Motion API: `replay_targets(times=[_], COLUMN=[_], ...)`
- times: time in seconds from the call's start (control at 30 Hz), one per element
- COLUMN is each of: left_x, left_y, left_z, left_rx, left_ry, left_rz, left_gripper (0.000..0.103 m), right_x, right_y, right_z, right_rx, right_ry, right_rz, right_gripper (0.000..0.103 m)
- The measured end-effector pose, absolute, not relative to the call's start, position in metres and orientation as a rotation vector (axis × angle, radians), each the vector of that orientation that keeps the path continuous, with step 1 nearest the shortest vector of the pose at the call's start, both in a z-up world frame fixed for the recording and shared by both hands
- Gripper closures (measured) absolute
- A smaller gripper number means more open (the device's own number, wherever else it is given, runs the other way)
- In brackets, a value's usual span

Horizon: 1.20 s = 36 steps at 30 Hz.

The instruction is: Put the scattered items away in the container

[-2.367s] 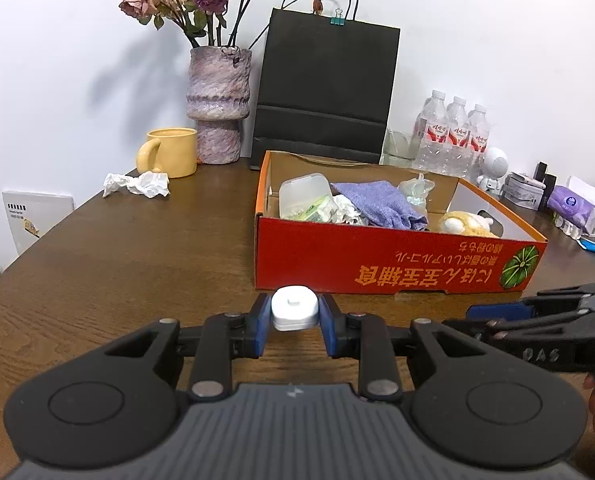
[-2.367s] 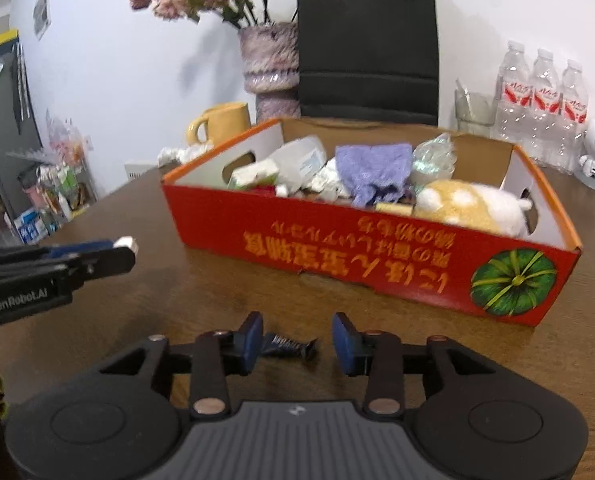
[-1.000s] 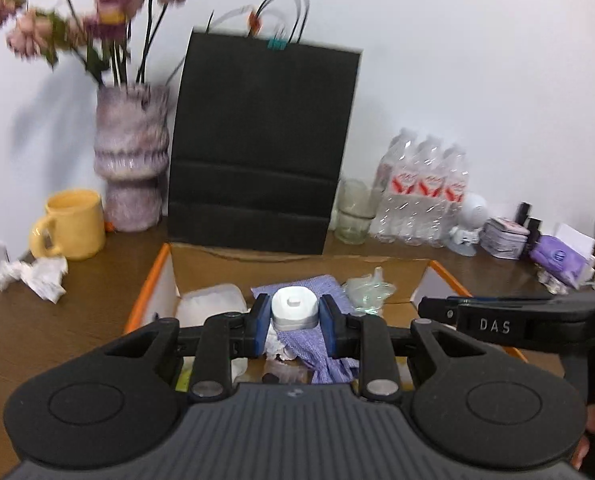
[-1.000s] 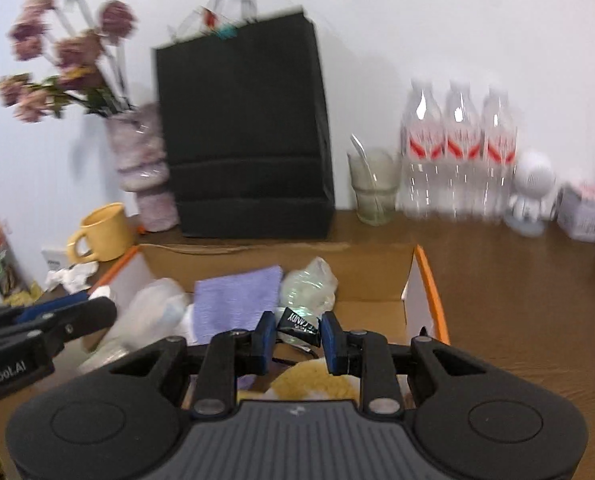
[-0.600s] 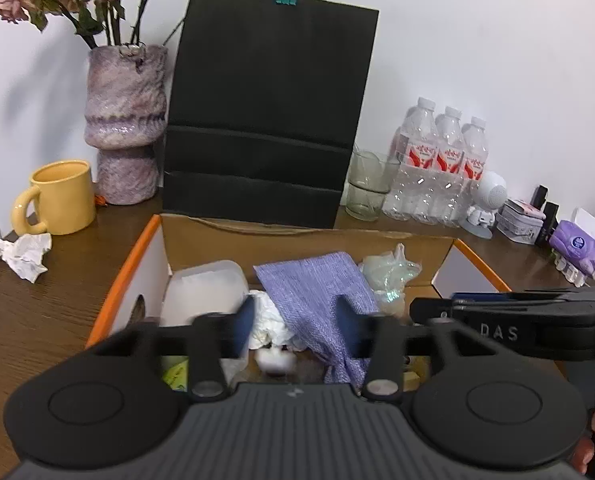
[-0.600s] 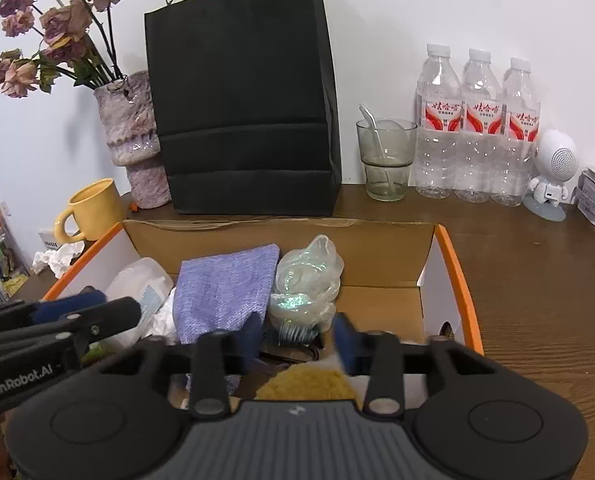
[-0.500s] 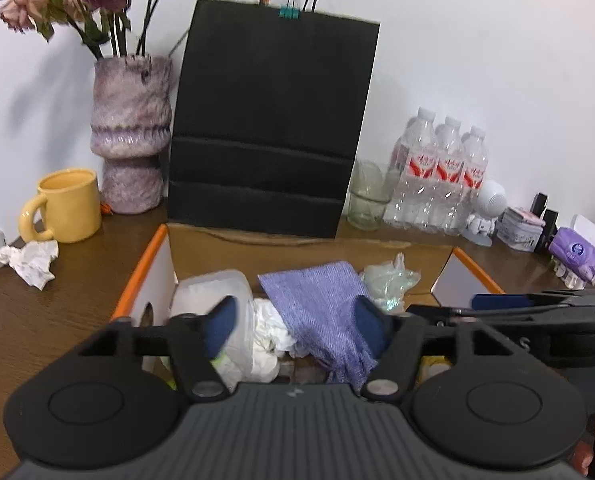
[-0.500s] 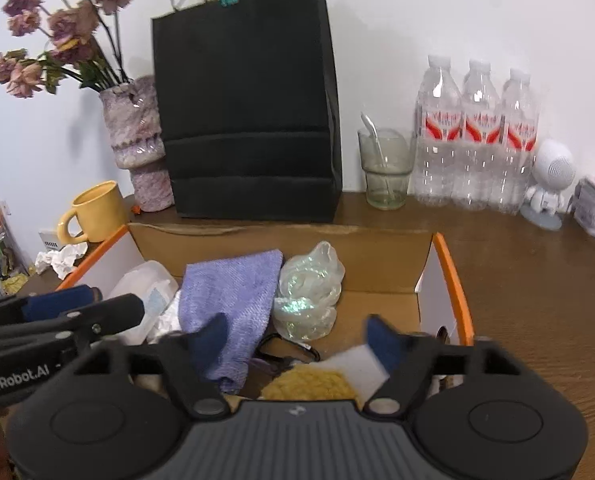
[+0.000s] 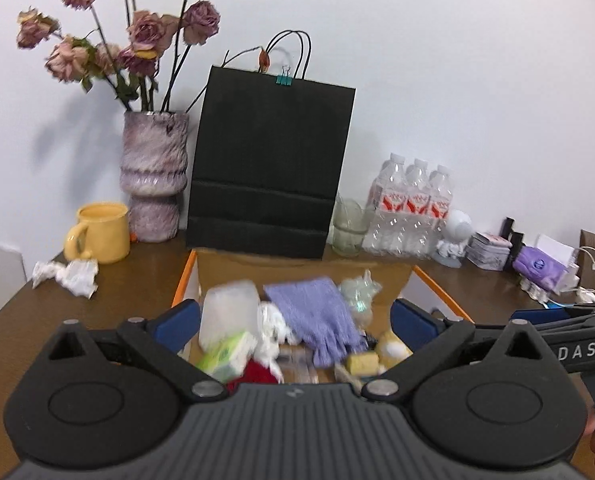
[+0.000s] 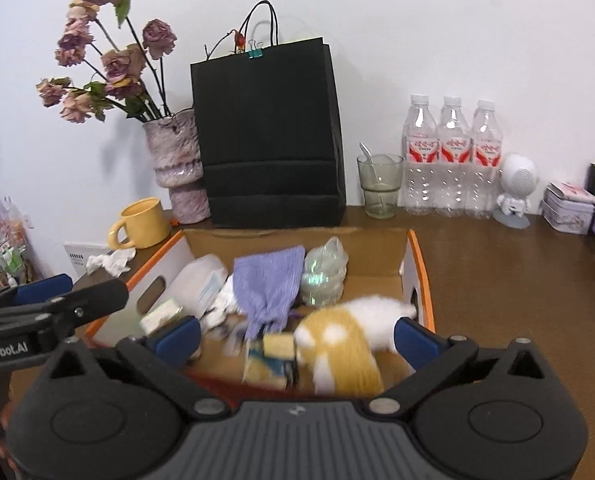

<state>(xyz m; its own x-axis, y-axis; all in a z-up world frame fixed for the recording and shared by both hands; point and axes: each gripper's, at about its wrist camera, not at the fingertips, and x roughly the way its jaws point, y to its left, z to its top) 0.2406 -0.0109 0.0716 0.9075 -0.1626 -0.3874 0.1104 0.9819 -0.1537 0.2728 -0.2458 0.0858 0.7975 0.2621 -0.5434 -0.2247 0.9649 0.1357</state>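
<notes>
— Hovering over the cardboard box (image 9: 433,286), both tools: left tongs (image 9: 295,322) spread wide, nothing between the blue pads; right tongs (image 10: 295,336) likewise spread wide and empty.

— Contents of the box, as listed?

— Purple cloth (image 10: 271,280) at centre; clear plastic tub (image 9: 227,308) to its left; crumpled clear bag (image 10: 323,272) to its right; yellow-and-white plush toy (image 10: 345,340) at the near right; a green-white packet (image 9: 227,356) and a yellow sponge block (image 9: 361,360) near the front. Smaller pieces lie between them — too blurred to name.

— Step in hand?

— Judged a release step just completed over the box; neither tool carries anything, so the next item has to be fetched.

— Anything outstanding on the surface (image 10: 517,288)?

— One entry: a crumpled white tissue (image 9: 67,276), lying left of the box and just in front of the yellow mug (image 9: 101,232). It looks like the only loose scrap in view. The mug, the vase (image 9: 153,176), the black paper bag (image 10: 267,136), the drinking glass (image 10: 379,184) and the water bottles (image 10: 451,160) stand in order along the wall — probably not part of the job.

— Requirement for the next move?

— Left tool is the nearer one: swing it clear of the box wall, go left and down to the tissue, close lightly on the bulk of the wad, since it is soft and will compress.
</notes>
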Motion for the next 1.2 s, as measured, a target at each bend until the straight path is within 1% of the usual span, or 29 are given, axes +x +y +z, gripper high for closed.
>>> replay_targets(times=[0.33,0.6,0.8,1.2], left_x=[0.170,0.132,0.121,0.121], left_y=[-0.001,-0.003,-0.008,-0.014], left_z=[0.069,0.065,0.067,0.066], left_rx=[-0.151,-0.186,-0.188,-0.179], left_ry=[0.501,0.537,0.536,0.539], left_rz=[-0.092,-0.086,-0.098,-0.094], left_gripper=[0.000,0.000,0.000,0.000], right_x=[0.189,0.146,0.132,0.132], right_y=[-0.243,-0.235,-0.231,-0.232], right_z=[0.087,0.092,0.093,0.092], right_rx=[0.089,0.057,0.050,0.059], right_ry=[0.624,0.615,0.611,0.619], right_rz=[0.248,0.225,0.229,0.225], right_gripper=[0.000,0.000,0.000,0.000])
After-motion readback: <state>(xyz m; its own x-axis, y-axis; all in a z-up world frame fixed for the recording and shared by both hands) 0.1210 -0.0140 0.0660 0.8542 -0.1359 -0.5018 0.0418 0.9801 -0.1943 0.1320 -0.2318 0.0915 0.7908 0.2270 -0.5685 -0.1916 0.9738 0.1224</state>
